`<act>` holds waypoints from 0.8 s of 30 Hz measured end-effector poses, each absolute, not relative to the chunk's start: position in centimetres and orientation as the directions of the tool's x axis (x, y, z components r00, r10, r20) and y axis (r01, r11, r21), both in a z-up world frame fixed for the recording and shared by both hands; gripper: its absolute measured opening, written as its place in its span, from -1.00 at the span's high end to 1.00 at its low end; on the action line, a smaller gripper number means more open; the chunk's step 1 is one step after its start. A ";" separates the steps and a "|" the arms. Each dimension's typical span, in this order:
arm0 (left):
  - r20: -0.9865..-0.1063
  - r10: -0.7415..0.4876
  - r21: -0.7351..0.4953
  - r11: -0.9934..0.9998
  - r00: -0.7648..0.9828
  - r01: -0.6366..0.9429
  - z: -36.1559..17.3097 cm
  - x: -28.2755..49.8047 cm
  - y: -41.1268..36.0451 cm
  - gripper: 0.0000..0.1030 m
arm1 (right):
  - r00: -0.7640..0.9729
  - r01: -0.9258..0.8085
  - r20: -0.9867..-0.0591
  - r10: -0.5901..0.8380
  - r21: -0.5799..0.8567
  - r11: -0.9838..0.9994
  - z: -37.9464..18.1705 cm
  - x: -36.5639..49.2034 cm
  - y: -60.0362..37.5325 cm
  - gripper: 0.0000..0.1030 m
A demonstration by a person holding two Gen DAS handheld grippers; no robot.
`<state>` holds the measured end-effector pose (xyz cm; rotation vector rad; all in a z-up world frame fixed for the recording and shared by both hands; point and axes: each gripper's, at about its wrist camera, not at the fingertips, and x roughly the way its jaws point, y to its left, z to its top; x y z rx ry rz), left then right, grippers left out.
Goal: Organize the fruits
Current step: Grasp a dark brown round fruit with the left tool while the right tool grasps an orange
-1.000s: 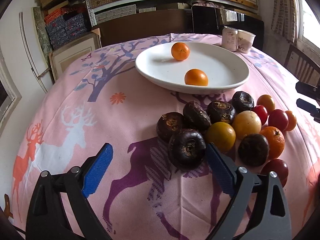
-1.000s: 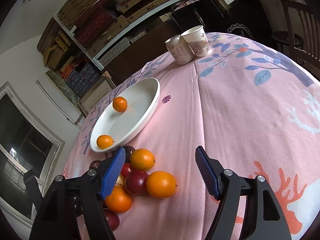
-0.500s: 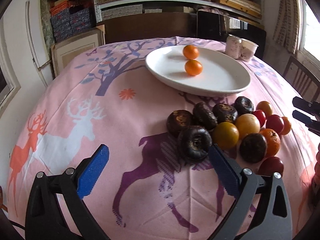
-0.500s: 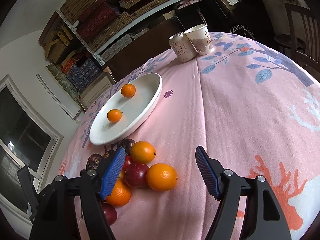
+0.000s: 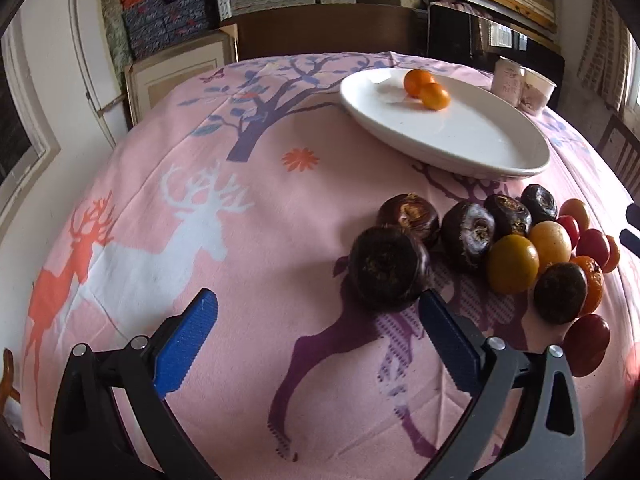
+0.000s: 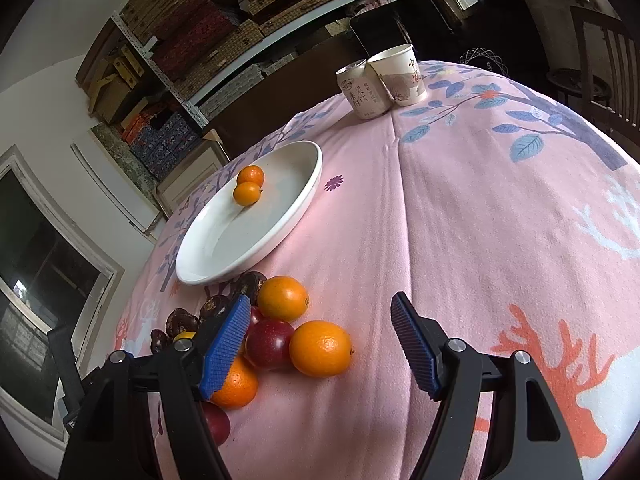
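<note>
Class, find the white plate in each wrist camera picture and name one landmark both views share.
Left wrist: the white plate sits upper right, beyond the fruit pile.
Right wrist: the plate sits left of centre, above the pile.
Shared landmark: the two small oranges touching on it.

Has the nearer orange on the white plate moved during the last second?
Yes. The nearer orange rolled across the white plate toward the far rim and now touches the other orange; before, they lay well apart.
</note>
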<state>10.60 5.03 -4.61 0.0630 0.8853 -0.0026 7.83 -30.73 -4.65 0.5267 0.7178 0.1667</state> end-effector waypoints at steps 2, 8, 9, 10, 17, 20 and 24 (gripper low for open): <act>-0.782 -0.010 0.020 0.999 0.623 0.043 -4.8 10.8 5.1 -0.92 | 0.739 0.023 -0.593 0.321 0.498 0.867 -4.7 7.7 -30.4 -0.43; -0.770 -0.031 0.066 0.990 0.638 0.127 -4.9 11.2 2.6 -0.92 | 0.721 -0.001 -0.614 0.322 0.463 0.887 -5.0 7.4 -29.6 -0.43; -0.771 -0.033 0.064 0.990 0.636 0.129 -4.9 11.5 2.4 -0.91 | 0.718 0.001 -0.618 0.321 0.462 0.887 -5.0 7.4 -29.6 -0.43; -0.775 -0.036 0.060 0.990 0.630 0.130 -5.1 11.8 2.4 -0.91 | 0.715 0.004 -0.621 0.323 0.465 0.885 -5.1 7.4 -29.7 -0.43; -0.795 -0.088 -0.001 0.990 0.601 0.143 -5.6 12.3 2.9 -0.58 | 0.680 -0.009 -0.646 0.348 0.467 0.884 -5.8 6.9 -29.4 0.01; -0.791 -0.095 0.003 0.987 0.605 0.159 -5.5 12.0 2.6 -0.46 | 0.666 -0.007 -0.662 0.344 0.455 0.890 -6.1 7.1 -29.1 0.05; -0.784 -0.118 -0.008 0.984 0.609 0.180 -5.4 11.8 2.3 -0.22 | 0.662 0.011 -0.670 0.337 0.458 0.889 -6.3 7.4 -29.2 0.11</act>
